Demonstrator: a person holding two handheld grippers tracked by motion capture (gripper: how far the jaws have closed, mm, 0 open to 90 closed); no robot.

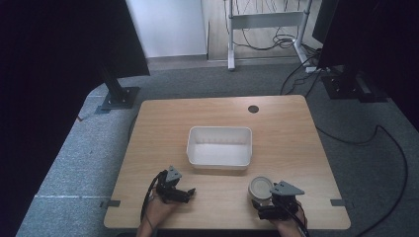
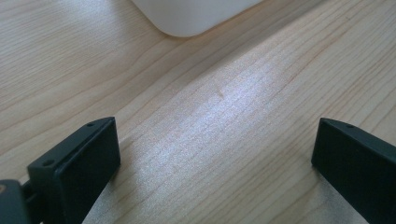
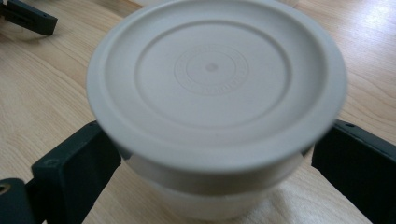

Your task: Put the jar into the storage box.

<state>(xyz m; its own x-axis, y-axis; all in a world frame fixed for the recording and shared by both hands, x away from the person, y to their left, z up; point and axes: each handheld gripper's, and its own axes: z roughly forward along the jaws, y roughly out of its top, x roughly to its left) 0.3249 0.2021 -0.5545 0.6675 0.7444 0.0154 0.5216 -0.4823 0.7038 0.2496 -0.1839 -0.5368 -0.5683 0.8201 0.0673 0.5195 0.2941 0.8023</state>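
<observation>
A round white container with a lid point(image 1: 259, 185) stands upright near the table's front edge, at the right. My right gripper point(image 1: 263, 200) is open, with one jaw on each side of the container point(image 3: 212, 70); in the right gripper view point(image 3: 215, 158) the jaws sit beside its body, and I cannot tell if they touch it. At the front left, my left gripper point(image 1: 189, 193) rests low over the wood, open with nothing between its jaws point(image 2: 215, 154). A white rectangular bin point(image 1: 219, 129) lies empty in the middle of the table.
The wooden table point(image 1: 286, 133) has a dark round hole point(image 1: 253, 109) near its far edge. The bin's corner point(image 2: 187, 18) lies just ahead of my left gripper. Monitor stands and cables sit on the carpet beyond the table.
</observation>
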